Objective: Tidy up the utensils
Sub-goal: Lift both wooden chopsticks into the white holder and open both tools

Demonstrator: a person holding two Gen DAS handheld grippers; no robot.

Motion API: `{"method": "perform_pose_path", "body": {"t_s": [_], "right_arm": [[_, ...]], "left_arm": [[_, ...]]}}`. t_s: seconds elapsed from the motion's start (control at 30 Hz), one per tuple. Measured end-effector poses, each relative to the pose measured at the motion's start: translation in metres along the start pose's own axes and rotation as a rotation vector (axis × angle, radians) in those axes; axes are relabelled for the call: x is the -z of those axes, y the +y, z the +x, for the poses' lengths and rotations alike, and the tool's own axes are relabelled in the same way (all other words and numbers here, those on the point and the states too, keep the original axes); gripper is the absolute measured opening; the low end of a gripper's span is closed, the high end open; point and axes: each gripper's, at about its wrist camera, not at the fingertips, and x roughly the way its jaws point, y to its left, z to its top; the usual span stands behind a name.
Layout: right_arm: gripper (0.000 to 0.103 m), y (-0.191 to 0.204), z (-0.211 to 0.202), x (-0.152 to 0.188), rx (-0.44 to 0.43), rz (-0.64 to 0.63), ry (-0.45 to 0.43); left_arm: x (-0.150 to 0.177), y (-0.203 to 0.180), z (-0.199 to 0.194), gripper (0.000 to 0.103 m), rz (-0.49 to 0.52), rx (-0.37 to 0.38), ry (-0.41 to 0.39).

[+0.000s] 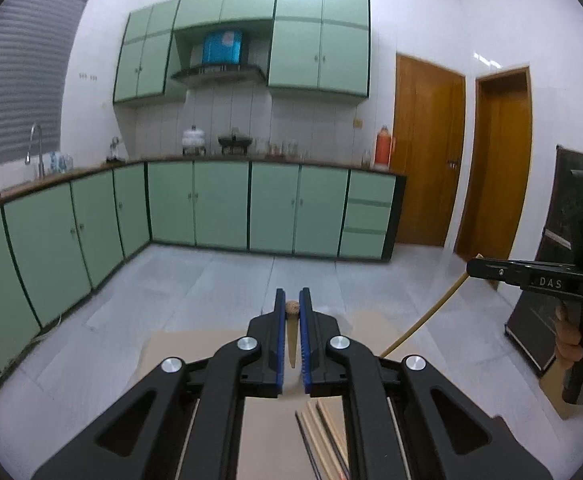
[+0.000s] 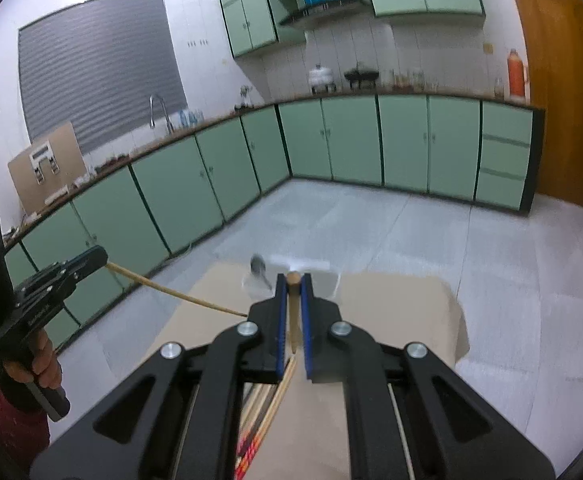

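My left gripper (image 1: 292, 300) is shut on a thin wooden chopstick (image 1: 292, 338) held end-on between the blue pads, well above the table. My right gripper (image 2: 292, 286) is shut on another wooden chopstick (image 2: 292, 312) in the same way. From the side, the right gripper (image 1: 476, 269) shows with its long stick (image 1: 425, 319) trailing down, and the left gripper (image 2: 98, 258) shows with its stick (image 2: 171, 293) trailing right. Several chopsticks (image 1: 323, 436) lie bundled on the beige table below; they also show in the right wrist view (image 2: 267, 408).
A beige tablecloth (image 2: 391, 312) covers the table. A clear glass with a metal spoon (image 2: 258, 270) stands at its far edge. Green kitchen cabinets (image 1: 219, 204), a tiled floor (image 1: 211, 280) and wooden doors (image 1: 427, 152) lie beyond. A dark cabinet (image 1: 563, 240) stands at right.
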Motion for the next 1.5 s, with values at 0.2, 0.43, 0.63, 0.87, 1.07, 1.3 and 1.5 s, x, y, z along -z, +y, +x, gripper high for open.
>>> {"method": "perform_pose_path", "body": {"t_s": [0.2, 0.43, 0.63, 0.87, 1.07, 1.3, 1.5], "right_arm": [[0.006, -0.004, 0.014, -0.036, 0.073, -0.026, -0.073], [0.006, -0.011, 0.075, -0.038, 0.107, -0.038, -0.03], [0.006, -0.014, 0.118, -0.022, 0.101, -0.033, 0.036], [0.01, -0.014, 0.14, -0.006, 0.085, -0.015, 0.082], [0.033, -0.015, 0.122, -0.001, 0.088, 0.0, 0.041], [0.063, -0.013, 0.071, 0.026, 0.134, -0.002, -0.064], [0.081, -0.001, 0.042, 0.102, 0.206, 0.013, -0.057]], "left_arm": [[-0.031, -0.009, 0.019, 0.007, 0.027, -0.013, -0.07], [-0.026, -0.008, 0.089, 0.007, 0.029, -0.024, 0.019], [-0.007, -0.008, 0.131, 0.007, 0.016, -0.036, 0.105], [0.005, -0.002, 0.152, 0.008, 0.004, -0.031, 0.164], [0.004, 0.005, 0.145, 0.024, -0.006, -0.031, 0.158], [0.016, 0.01, 0.103, 0.046, -0.026, -0.057, 0.121], [0.063, 0.005, 0.061, 0.065, -0.031, -0.065, 0.15]]}}
